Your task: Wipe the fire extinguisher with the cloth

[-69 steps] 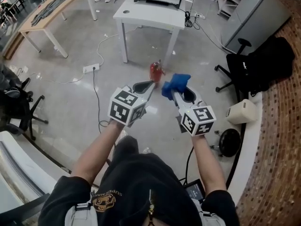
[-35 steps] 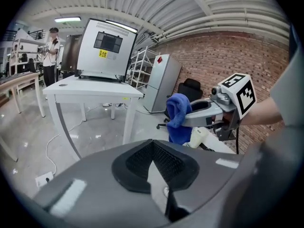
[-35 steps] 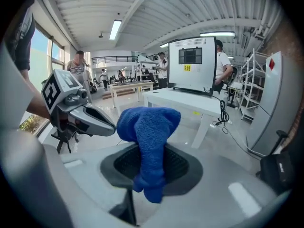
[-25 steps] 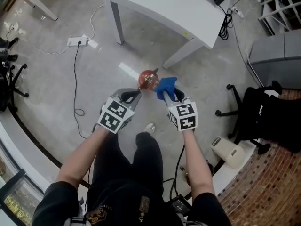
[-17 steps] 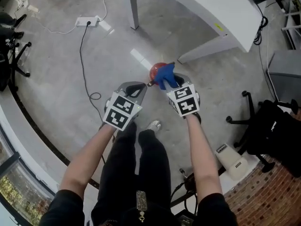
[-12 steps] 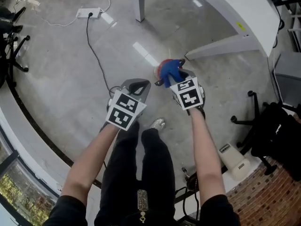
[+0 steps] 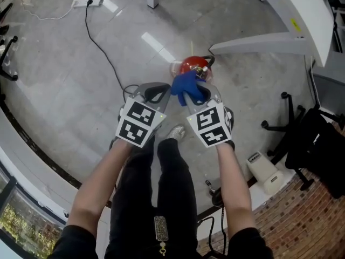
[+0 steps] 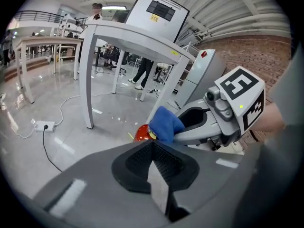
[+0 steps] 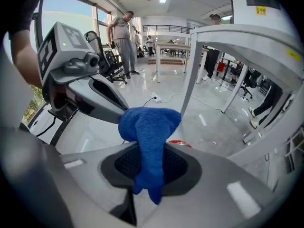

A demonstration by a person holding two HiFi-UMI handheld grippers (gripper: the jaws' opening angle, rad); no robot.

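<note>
Now the fire extinguisher stands on the floor at the upper centre of the head view, the blue cloth just below it in the frame, gripped by the right gripper, whose jaws are closing on it. The left gripper, jaws together and empty, hangs beside; I judge it should steady the cylinder while the cloth's bunched end presses flat.

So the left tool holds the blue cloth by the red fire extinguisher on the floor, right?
No, the right tool holds the blue cloth, jaws closing on it, by the red fire extinguisher on the floor; the right gripper view shows it.
</note>
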